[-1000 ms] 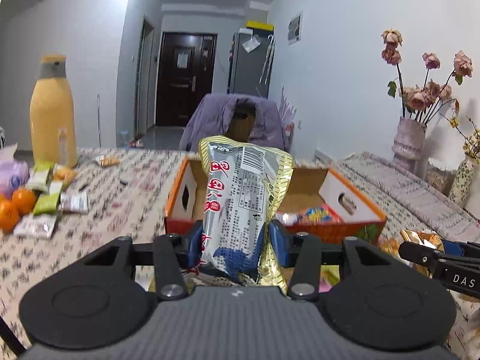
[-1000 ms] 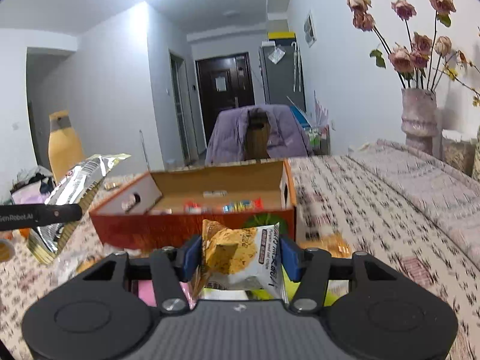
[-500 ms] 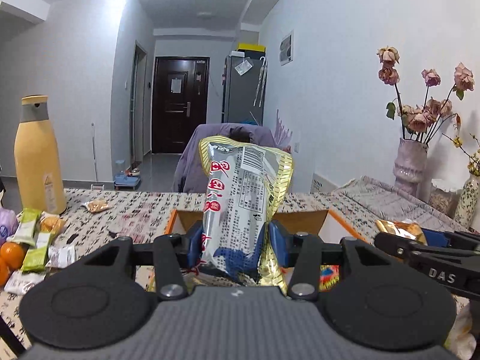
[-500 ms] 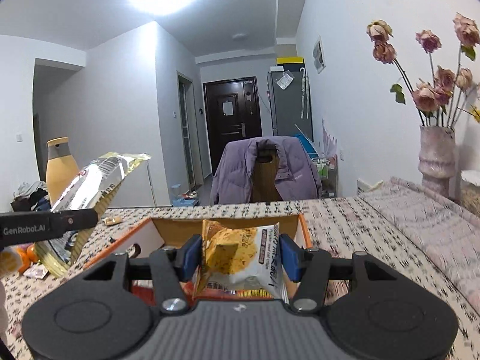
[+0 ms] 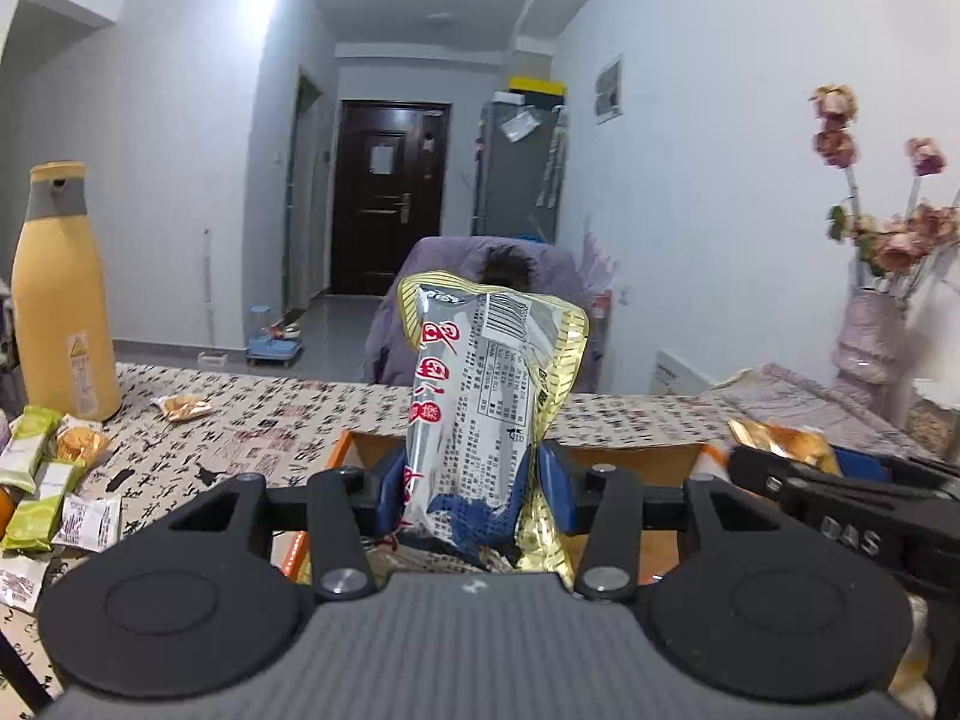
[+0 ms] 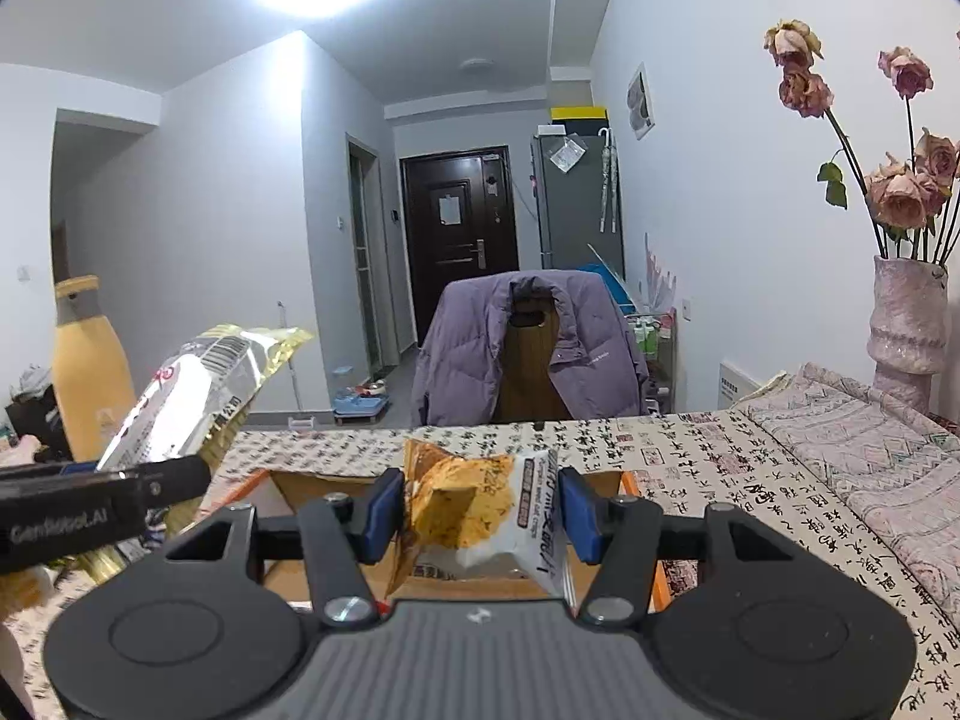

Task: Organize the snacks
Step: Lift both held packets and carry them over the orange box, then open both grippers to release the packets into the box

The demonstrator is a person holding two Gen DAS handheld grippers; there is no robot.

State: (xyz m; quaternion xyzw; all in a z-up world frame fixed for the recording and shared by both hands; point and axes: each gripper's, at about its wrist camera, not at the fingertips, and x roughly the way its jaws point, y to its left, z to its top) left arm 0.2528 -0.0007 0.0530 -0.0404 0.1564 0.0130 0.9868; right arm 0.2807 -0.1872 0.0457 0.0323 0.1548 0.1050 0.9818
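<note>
My left gripper (image 5: 467, 489) is shut on a tall silver and gold snack bag (image 5: 480, 402) that stands upright between its blue pads. My right gripper (image 6: 480, 507) is shut on a small white and orange cracker packet (image 6: 480, 510). Both hang just over the open orange cardboard box (image 5: 630, 457), whose inner walls show behind the fingers (image 6: 312, 489). The right gripper shows at the right of the left wrist view (image 5: 780, 468). In the right wrist view the left gripper's finger (image 6: 90, 510) and its bag (image 6: 198, 390) appear at the left. The box's inside is mostly hidden.
Loose snack packets (image 5: 48, 480) lie on the patterned tablecloth at the left, beside a tall yellow bottle (image 5: 60, 312). A vase of dried roses (image 6: 909, 312) stands at the right. A chair with a purple jacket (image 6: 534, 348) sits beyond the table's far edge.
Both grippers have moved forward over the box and risen a little, each keeping its packet. The box has dropped low in both views, its contents now hidden behind the fingers.
</note>
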